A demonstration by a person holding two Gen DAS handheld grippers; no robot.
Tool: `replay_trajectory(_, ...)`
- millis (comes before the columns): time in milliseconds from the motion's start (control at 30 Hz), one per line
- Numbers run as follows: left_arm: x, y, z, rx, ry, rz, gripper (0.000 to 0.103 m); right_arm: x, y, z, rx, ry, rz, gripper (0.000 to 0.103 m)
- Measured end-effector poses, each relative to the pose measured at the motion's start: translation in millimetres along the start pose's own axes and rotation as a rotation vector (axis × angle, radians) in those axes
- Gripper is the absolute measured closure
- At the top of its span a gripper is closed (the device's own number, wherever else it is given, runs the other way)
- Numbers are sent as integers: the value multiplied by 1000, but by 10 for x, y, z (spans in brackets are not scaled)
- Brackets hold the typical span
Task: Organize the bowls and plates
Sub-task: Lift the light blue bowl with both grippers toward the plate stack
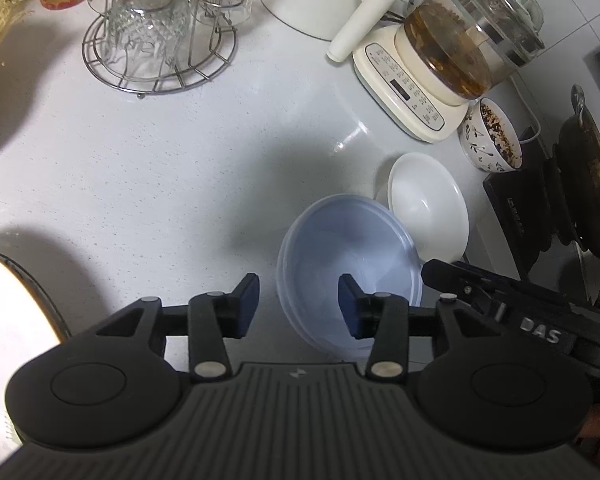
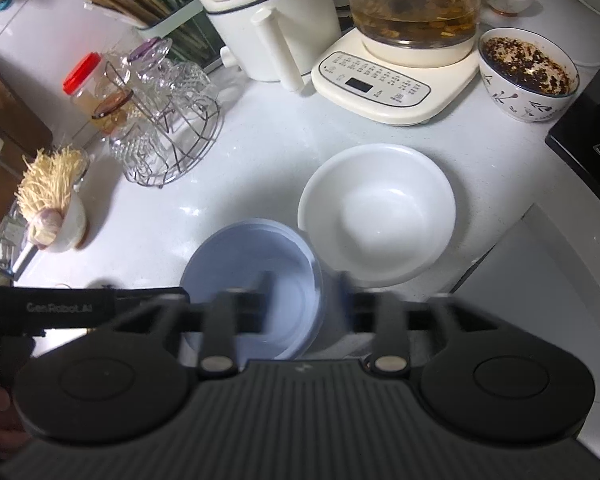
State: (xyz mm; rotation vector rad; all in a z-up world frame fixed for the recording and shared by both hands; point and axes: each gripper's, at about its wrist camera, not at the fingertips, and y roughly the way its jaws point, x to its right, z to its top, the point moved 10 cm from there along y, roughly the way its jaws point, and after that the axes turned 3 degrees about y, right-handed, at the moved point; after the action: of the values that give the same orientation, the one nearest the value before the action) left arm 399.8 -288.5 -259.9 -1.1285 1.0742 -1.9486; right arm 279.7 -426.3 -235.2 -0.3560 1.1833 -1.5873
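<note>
Pale blue bowls (image 1: 352, 248), seemingly two nested, sit on the white counter (image 1: 160, 184). A white bowl (image 1: 428, 204) stands beside them, rims close together. My left gripper (image 1: 298, 306) is open astride the blue bowls' left rim, with one fingertip (image 1: 350, 306) inside and the other outside, pads clear of it. In the right wrist view my right gripper (image 2: 306, 300), blurred, is open astride the right rim of the blue bowls (image 2: 252, 256). The white bowl (image 2: 380, 208) lies just beyond it. The right gripper's black body (image 1: 500, 304) enters the left wrist view from the right.
Behind the bowls stand a kettle on a cream base (image 2: 372, 80), a patterned bowl with dark residue (image 2: 528, 72), a white pot (image 2: 272, 16) and a wire rack of glasses (image 2: 168, 128). A dark stove with a pan (image 1: 588, 184) is at right. The counter edge (image 2: 496, 248) runs close by.
</note>
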Motion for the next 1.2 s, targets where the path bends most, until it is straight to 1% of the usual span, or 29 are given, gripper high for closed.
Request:
replay_trajectory(167,-52,40,-12,-1,-7,5,49,74,-14,-35,1,61,20,52)
replay_trajectory(333,-93,77,-21,23,5,-3,49,203,121,-162,-44,174,48,52)
replay_trajectory(433,-95,117,-17,31,5,-10,50,212,151,-213,-46,201,56,53)
replay_trajectory(500,-78,138,-4,40,8,-24,50,198,165,-238,-46,205,60,58)
replay_trajectory(533,-69,154,-1,43,12,-29,51,196,179,-248,-48,208,61,61)
replay_trajectory(567,-60,160,10,54,13,-33,54,194,193,-258,-50,211,64,67)
replay_trajectory(633,-46,168,24,82,13,-40,56,187,213,-284,-56,230,77,74)
replay_trajectory(700,-42,201,18,74,16,-45,62,172,241,-303,-61,244,86,77)
replay_trajectory(733,-37,217,15,69,17,-50,64,166,252,-313,-63,244,85,80)
replay_trajectory(800,-10,232,2,60,26,-58,67,158,263,-324,-64,247,86,81)
replay_trajectory(900,22,199,-17,70,57,-44,67,131,259,-329,-58,222,78,81)
replay_trajectory(1033,-14,95,-32,89,57,-43,67,60,245,-324,-58,186,76,81)
replay_trajectory(1200,-182,-75,-9,132,18,-11,67,-141,252,-245,-48,118,104,81)
